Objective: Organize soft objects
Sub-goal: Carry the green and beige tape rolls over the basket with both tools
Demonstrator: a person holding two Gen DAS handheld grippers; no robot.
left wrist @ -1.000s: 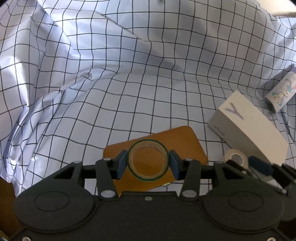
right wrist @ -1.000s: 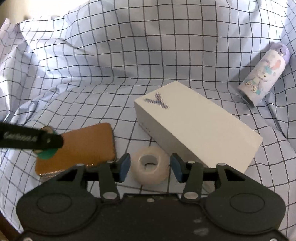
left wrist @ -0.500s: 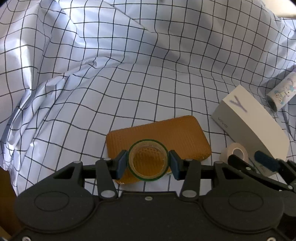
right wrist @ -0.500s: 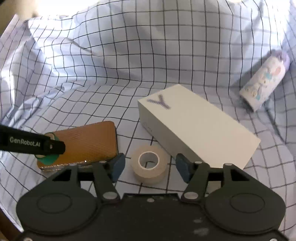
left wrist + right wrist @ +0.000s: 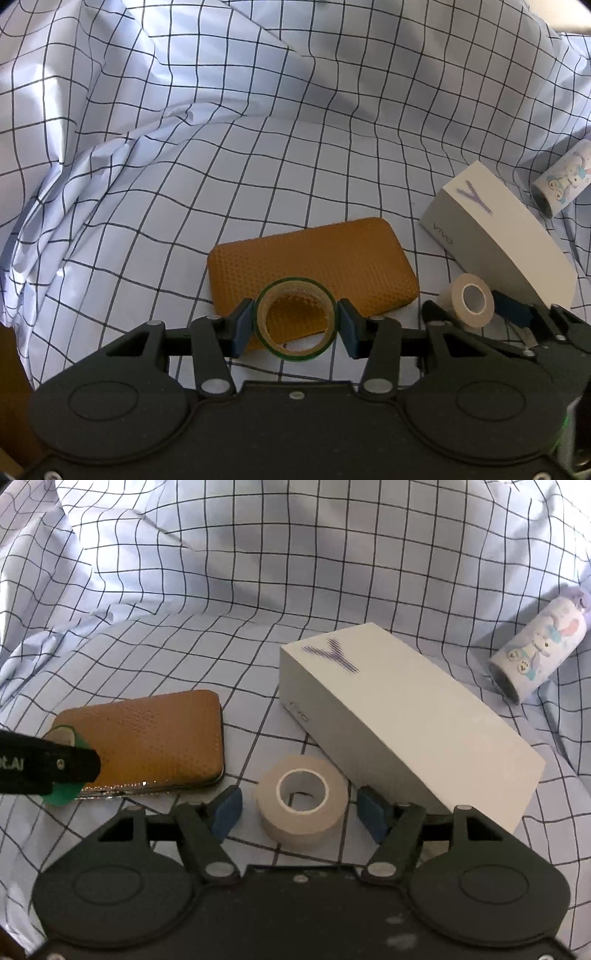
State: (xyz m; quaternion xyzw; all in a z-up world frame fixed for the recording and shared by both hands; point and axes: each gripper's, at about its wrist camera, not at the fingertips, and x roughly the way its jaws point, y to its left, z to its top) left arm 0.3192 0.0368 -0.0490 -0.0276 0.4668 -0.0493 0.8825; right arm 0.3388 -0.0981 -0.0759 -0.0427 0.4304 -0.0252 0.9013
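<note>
Left gripper [image 5: 295, 325]: pads pinched tight on the green-edged tape ring [image 5: 295, 318], one blue pad on each side, holding it over the near edge of the tan case.
Right gripper [image 5: 299, 808]: fingers spread wide, and the white tape roll [image 5: 302, 800] sits on the cloth between them, a clear gap to each pad.
Checked cloth [image 5: 258, 155]: white with a black grid, covering the whole surface, rumpled into big folds at the back and left, with sunlight and soft shadow across it.
White box [image 5: 402, 723]: biggest item on the cloth, long and closed, a purple Y printed on top, lying at an angle just behind and right of the white roll; what it holds cannot be seen.
Tan case [image 5: 147, 738]: flat, rounded, textured, lying left of the box; a shiny edge shows along its near side.
Printed tube [image 5: 539, 650]: cartoon-patterned cylinder on its side, well apart at the far right, dark open end towards the camera; inside not visible.
</note>
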